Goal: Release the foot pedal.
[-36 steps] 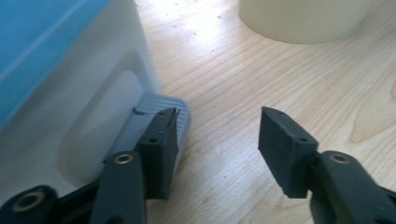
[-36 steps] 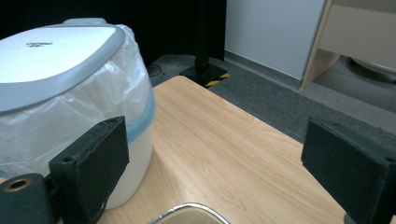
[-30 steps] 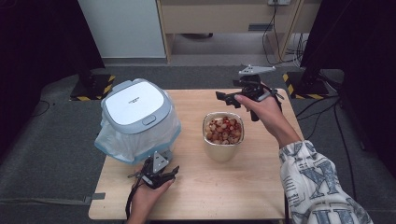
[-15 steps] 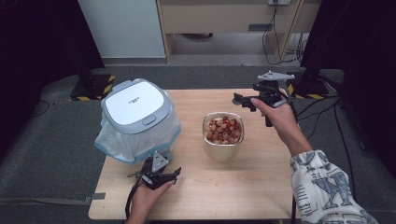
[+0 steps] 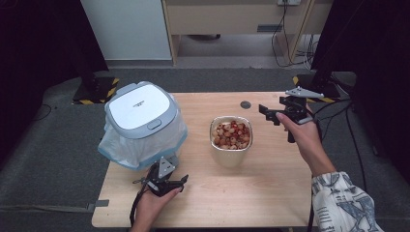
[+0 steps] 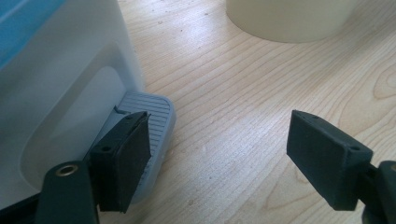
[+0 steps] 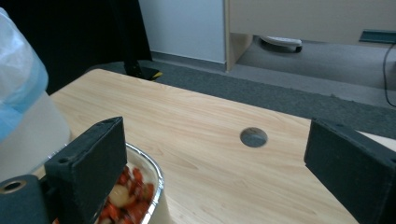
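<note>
Right gripper (image 5: 269,113) shifted right — beside bowl (image 5: 231,140).

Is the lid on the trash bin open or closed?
Closed. The white lid lies flat on the bin, with no gap showing. The left tool sits open by the grey pedal.

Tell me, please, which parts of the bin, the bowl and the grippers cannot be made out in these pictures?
- Pedal bin: its base is hidden by the bag in the high view; the left gripper view cuts it off, leaving the wall and grey pedal.
- Lid lettering: too small to read in the high view.
- Bowl: its contents are blurred in the right gripper view, partly behind a jaw.
- Left gripper: its jaw tips are too small in the high view.
</note>
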`<state>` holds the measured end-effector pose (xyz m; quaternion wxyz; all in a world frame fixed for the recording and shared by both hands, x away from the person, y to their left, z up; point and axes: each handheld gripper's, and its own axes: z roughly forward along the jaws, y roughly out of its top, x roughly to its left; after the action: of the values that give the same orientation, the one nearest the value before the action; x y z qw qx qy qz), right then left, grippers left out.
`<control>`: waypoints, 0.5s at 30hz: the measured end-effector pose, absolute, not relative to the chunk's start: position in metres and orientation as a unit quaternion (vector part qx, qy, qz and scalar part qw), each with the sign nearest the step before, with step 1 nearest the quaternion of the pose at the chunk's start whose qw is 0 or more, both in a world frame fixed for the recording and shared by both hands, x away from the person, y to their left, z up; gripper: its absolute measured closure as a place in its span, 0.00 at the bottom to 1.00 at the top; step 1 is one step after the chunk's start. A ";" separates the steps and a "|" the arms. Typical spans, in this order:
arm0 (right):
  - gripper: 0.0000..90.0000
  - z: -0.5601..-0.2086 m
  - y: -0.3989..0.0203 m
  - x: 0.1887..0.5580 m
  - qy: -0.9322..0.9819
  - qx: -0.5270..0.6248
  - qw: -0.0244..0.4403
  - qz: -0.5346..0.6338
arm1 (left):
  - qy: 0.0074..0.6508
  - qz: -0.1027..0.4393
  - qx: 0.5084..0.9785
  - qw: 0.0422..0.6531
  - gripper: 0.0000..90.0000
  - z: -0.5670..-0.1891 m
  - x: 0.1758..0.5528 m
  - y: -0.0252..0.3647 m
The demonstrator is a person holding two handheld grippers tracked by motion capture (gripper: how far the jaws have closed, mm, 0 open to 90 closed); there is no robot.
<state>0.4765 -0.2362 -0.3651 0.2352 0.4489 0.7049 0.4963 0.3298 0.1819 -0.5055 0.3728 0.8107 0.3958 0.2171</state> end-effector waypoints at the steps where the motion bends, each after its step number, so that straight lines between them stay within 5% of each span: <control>1: 0.07 -0.368 -0.240 0.474 0.704 0.451 0.238 0.495 | 0.396 0.217 0.811 0.372 0.23 -0.506 0.330 0.182; 15: 0.07 -0.414 -0.269 0.447 0.698 0.486 0.244 0.466 | 0.386 0.204 0.821 0.368 0.18 -0.510 0.332 0.179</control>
<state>0.4467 -0.2694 -0.4140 0.2438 0.4855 0.6981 0.4664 0.3318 0.1791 -0.5098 0.3685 0.8208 0.3857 0.2045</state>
